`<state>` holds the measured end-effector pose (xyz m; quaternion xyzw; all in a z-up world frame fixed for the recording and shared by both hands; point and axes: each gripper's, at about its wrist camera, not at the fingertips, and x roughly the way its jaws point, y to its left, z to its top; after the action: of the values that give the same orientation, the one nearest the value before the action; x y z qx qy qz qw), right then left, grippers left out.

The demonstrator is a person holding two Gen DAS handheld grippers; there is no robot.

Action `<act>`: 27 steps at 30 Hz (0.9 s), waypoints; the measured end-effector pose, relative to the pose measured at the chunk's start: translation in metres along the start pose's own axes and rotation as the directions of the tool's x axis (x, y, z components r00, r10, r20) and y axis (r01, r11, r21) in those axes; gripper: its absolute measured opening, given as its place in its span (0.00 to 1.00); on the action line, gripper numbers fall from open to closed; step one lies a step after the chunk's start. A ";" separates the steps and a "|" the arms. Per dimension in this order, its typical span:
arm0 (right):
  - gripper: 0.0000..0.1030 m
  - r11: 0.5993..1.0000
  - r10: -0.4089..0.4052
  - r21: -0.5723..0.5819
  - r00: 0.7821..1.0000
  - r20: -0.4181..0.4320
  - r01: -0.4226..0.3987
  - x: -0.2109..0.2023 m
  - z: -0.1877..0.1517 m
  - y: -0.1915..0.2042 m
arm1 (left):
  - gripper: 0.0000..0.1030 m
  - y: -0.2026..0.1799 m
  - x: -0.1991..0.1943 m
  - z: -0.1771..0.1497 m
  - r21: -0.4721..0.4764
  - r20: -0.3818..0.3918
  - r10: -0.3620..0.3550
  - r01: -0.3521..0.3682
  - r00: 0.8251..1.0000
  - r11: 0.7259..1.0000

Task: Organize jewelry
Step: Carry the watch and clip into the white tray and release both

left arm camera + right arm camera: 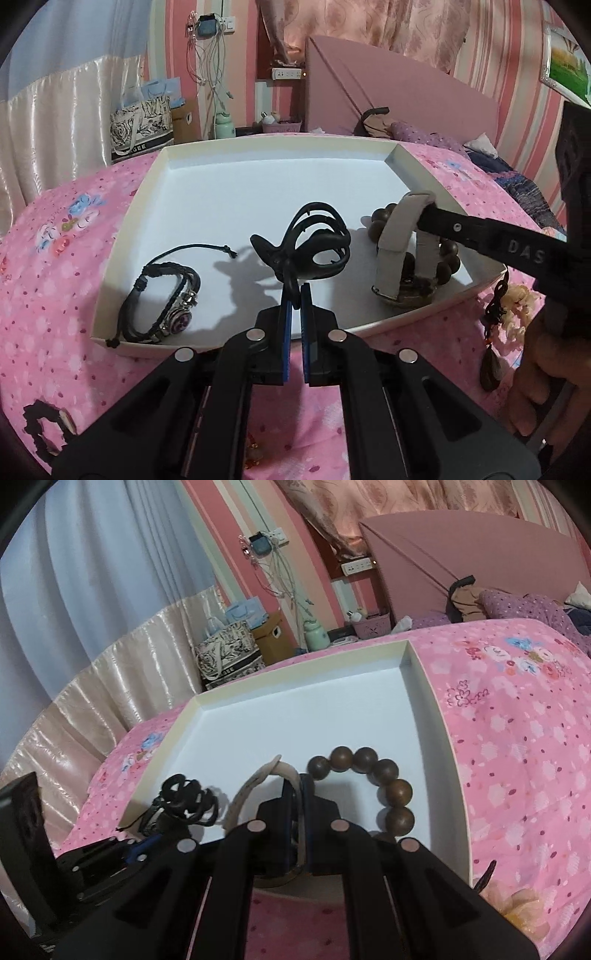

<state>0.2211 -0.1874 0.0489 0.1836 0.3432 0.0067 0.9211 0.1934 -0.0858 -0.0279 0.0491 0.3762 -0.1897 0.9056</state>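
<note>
Blue-padded fingers of my left gripper (295,295) are pinched nearly together on the base of a black plastic hair claw (314,240), glossy curved prongs arching up and away from me over the tray floor. Right gripper (297,786), matte black with "DAS" readable on its side in the left view, is clamped on a beige watch strap (399,236), smooth and flat, looped upright with its buckle end down. Watch sits inside a ring of round dark brown wooden beads (373,771), bracelet lying flat near the tray's right near corner. Black braided leather bracelet (162,306) with a round silver-and-purple charm lies at the left near corner, long axis running near-to-far, loose cord end trailing right. White shallow cardboard tray (258,147) rests on pink floral bedspread (55,295).
</note>
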 end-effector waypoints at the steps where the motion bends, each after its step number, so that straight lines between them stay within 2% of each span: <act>1: 0.05 1.000 -0.009 -0.011 1.000 0.002 0.009 0.002 0.000 0.001 | 0.02 -0.001 0.001 -0.001 0.001 0.006 0.003 -0.003 1.000 1.000; 17: 0.09 0.993 -0.093 -0.068 0.995 0.017 0.094 0.008 -0.001 0.002 | 0.02 -0.004 0.006 -0.001 -0.008 0.033 0.026 -0.026 0.999 1.000; 18: 0.17 0.993 -0.096 -0.065 0.995 0.023 0.097 0.006 -0.001 0.001 | 0.02 -0.003 0.006 0.000 -0.009 0.034 0.027 -0.027 0.999 1.000; 19: 0.42 0.993 -0.099 -0.060 0.995 0.031 0.101 0.004 -0.001 0.000 | 0.02 -0.003 0.007 0.000 -0.012 0.034 0.024 -0.023 0.999 1.000; 21: 0.62 0.992 -0.113 -0.052 0.991 0.067 0.117 -0.004 0.000 -0.001 | 0.02 0.001 0.006 0.000 -0.028 0.034 0.019 -0.018 0.999 0.999; 27: 0.69 0.994 -0.102 -0.041 0.990 0.101 0.106 -0.018 0.006 -0.001 | 0.02 0.001 0.005 0.000 -0.029 0.034 0.011 -0.010 0.999 1.000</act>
<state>0.2108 -0.1930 0.0638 0.1444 0.3062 -0.0424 0.9400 0.1972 -0.0862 -0.0321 0.0348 0.3630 -0.1801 0.9135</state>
